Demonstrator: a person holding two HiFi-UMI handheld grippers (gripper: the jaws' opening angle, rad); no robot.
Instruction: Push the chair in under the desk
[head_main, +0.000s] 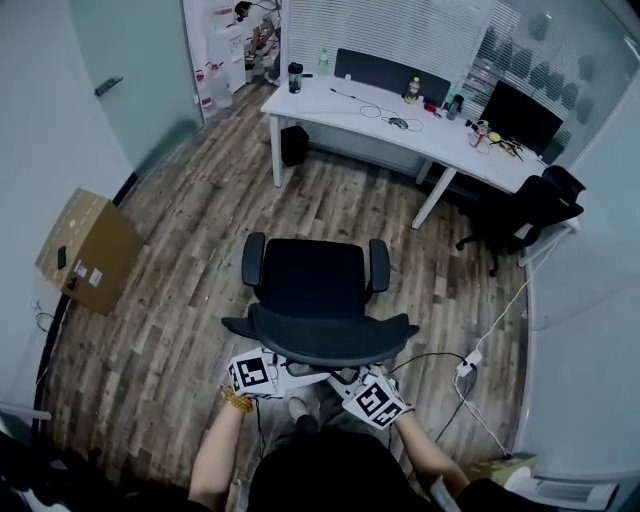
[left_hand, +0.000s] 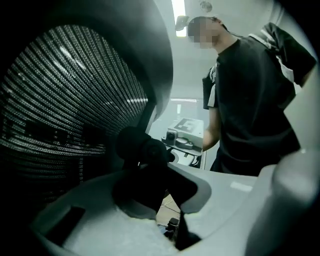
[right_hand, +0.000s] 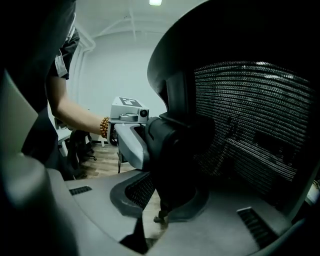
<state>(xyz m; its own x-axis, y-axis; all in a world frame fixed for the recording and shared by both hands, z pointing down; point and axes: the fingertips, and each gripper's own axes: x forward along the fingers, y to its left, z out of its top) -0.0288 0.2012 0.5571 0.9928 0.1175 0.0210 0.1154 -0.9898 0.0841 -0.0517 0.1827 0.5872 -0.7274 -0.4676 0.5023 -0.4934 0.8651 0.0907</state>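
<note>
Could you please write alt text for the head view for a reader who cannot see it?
From above, a person holds the left gripper and right gripper at the back of a black office chair. A cluttered white desk stands ahead across wood floor.

The head view is lit evenly and softly, brightest at the blinds (head_main: 390, 30) (shadows on the wooden floor (head_main: 190, 300) are kept faint). Straight lines are bowed towards its darkened corners. In the left gripper view a ceiling lamp (left_hand: 177, 9) is blown out to white. The mesh of the chair (left_hand: 65, 90) is picked out in bright streaks, and the near foreground is rendered soft. The right gripper view is backlit by a second lamp (right_hand: 155, 2), with black parts reduced to silhouette.
</note>
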